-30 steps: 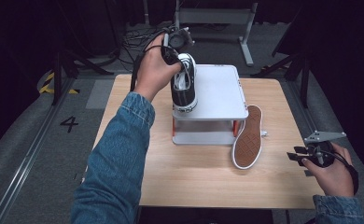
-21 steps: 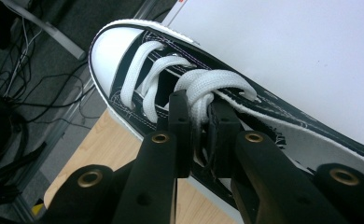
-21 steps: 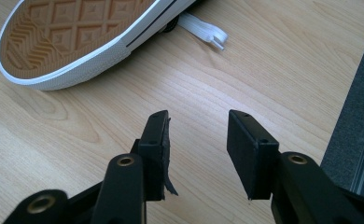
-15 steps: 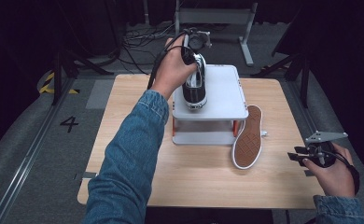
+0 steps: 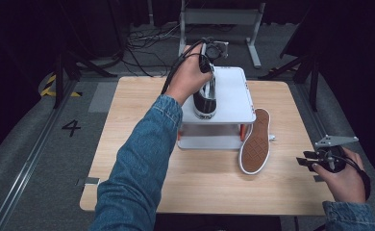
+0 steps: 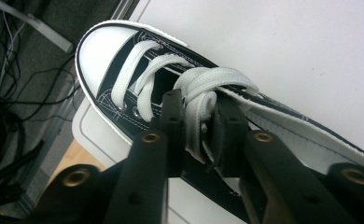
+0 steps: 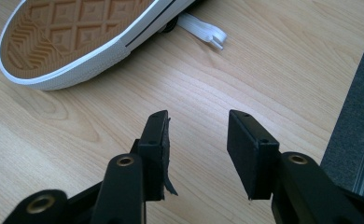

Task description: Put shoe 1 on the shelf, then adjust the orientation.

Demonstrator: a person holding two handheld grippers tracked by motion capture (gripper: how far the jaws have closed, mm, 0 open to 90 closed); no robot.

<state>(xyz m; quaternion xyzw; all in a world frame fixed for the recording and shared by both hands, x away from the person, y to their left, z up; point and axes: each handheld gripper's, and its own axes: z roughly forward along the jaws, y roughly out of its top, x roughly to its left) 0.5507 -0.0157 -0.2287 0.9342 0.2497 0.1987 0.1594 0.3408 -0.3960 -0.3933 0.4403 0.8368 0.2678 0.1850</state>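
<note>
your left claw (image 6: 196, 133) stood over the black shoe (image 5: 206, 98) on top of the white stand (image 5: 233, 103), reaching down from above. the shoe's bunched white laces (image 6: 203, 100) ran up between the two black jaws, with the white toe cap (image 6: 106, 49) ahead of the claw tips and the open collar of the shoe trailing off to the right of them. the jaws had just been opening, with the laces between them; they sat close on either side of the laces, and you could not tell whether the pads were pinching them or only resting alongside.

the shoe sat upright on its sole on the stand's flat top, just under your left hand (image 5: 188, 79).

your right claw (image 7: 196, 144) hung low over the wooden table (image 5: 142, 130) near its right edge, jaws spread with bare wood between them. ahead and to the left of those jaws lay the other shoe (image 7: 77, 37), tipped so its tan sole faced the claw, a loose lace end (image 7: 203, 30) on the wood beside it. that shoe leaned against the stand's right side, well apart from the right claw.
</note>
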